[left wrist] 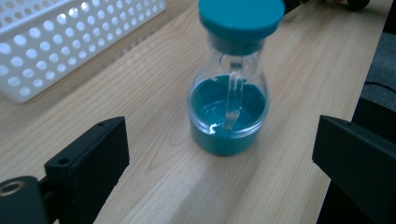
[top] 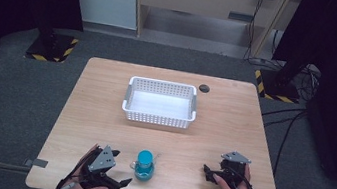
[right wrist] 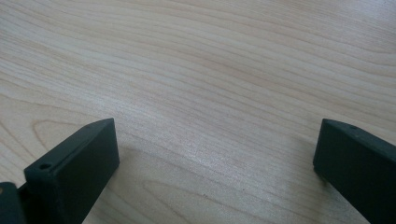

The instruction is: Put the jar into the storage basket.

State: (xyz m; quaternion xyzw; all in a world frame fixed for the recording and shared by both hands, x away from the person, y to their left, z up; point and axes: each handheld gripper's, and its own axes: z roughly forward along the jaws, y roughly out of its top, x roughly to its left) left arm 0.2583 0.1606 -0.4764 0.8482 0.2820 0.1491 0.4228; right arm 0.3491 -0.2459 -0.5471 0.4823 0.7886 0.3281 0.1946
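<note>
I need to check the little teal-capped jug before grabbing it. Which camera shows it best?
The left gripper view: the jug sits close, upright, its clear handle, teal cap and teal contents plain. The high view gives it small, near the table's front edge between the two hand-held grippers. The right gripper view looks at bare wood.

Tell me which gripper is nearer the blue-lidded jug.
Left. The left gripper sits just beside the jug, jaws open toward it; the right gripper rests farther off on its other side.

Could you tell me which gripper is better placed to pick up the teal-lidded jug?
Left. The left gripper is open beside the jug, which stands ahead between its jaws; the right gripper faces bare table.
</note>
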